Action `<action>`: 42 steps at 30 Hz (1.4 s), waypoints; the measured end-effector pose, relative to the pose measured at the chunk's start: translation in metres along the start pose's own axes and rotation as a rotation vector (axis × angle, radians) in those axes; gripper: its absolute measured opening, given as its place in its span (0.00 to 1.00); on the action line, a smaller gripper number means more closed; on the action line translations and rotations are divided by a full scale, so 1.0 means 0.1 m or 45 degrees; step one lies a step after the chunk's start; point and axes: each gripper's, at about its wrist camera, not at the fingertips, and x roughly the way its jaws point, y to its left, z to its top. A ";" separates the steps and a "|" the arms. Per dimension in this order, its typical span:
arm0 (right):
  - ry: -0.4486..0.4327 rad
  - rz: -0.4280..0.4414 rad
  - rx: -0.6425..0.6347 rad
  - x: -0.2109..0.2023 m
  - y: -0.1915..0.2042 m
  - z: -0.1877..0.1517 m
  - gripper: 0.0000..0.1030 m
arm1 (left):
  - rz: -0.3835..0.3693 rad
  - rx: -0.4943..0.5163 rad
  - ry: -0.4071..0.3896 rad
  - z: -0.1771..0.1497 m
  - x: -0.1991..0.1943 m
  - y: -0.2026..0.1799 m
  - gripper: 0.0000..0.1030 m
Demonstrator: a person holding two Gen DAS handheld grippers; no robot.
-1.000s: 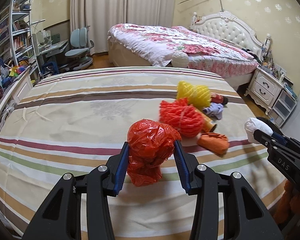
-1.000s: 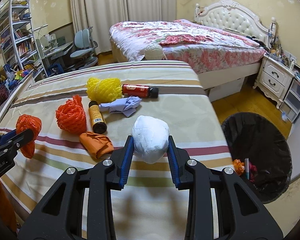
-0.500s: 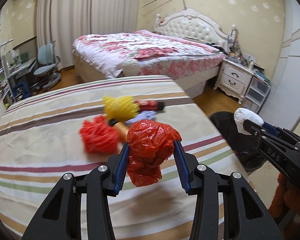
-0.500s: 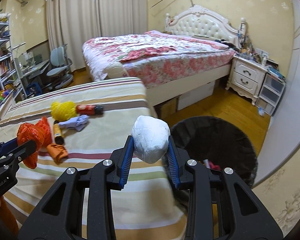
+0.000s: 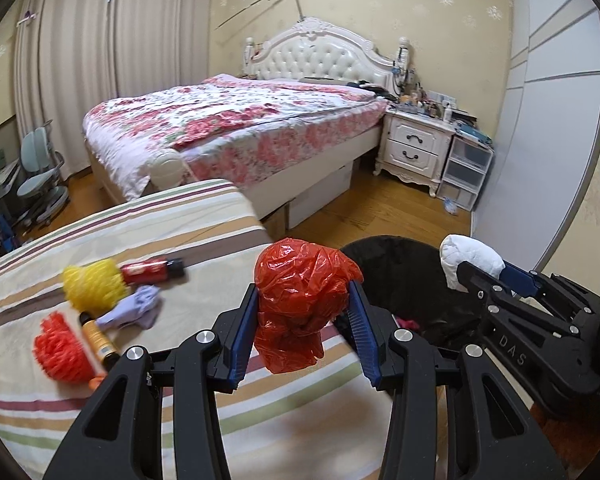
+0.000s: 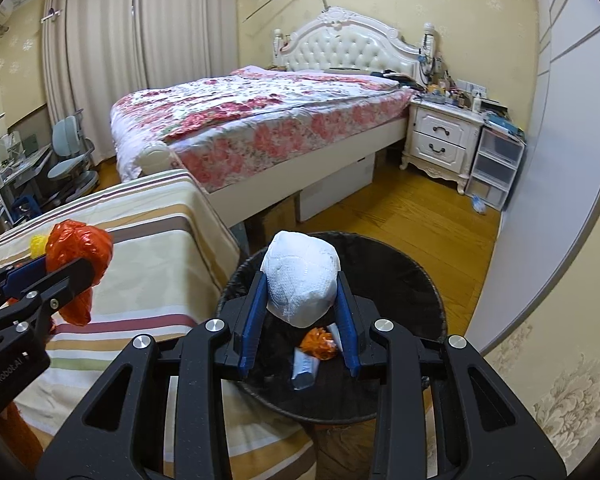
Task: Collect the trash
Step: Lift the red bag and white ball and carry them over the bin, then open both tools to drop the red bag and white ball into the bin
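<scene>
I read "DAS" on the right gripper [image 5: 474, 270] body and "GenRobot.AI" on the left gripper [image 6: 66, 270]. Left gripper is clamped on a crumpled red plastic bag [image 5: 302, 304], held over the striped bed [image 5: 140, 232] edge, just beside the black bin [image 6: 416, 276]. R gripper pinches a white paper wad [image 6: 300, 284] directly above the bin, which has orange scrap inside. Wood floor, floral bed behind the bin

The premises were a home bedroom: a made bed [image 6: 260, 120] with tufted headboard [image 6: 340, 50], nightstand [image 6: 440, 140], curtains [image 6: 100, 60].
</scene>
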 end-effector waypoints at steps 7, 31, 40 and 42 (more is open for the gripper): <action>0.031 -0.038 0.042 0.17 -0.22 -0.04 0.32 | 0.005 0.050 0.046 0.07 0.35 -0.23 0.43; 0.121 -0.071 0.138 0.58 -0.63 -0.09 0.32 | 0.016 0.135 0.151 0.10 0.89 -0.61 0.43; 0.139 -0.079 0.156 0.65 -0.67 -0.10 0.33 | 0.029 0.148 0.177 0.09 0.98 -0.67 0.43; 0.140 -0.083 0.159 0.65 -0.69 -0.10 0.34 | 0.034 0.147 0.183 0.08 0.99 -0.67 0.45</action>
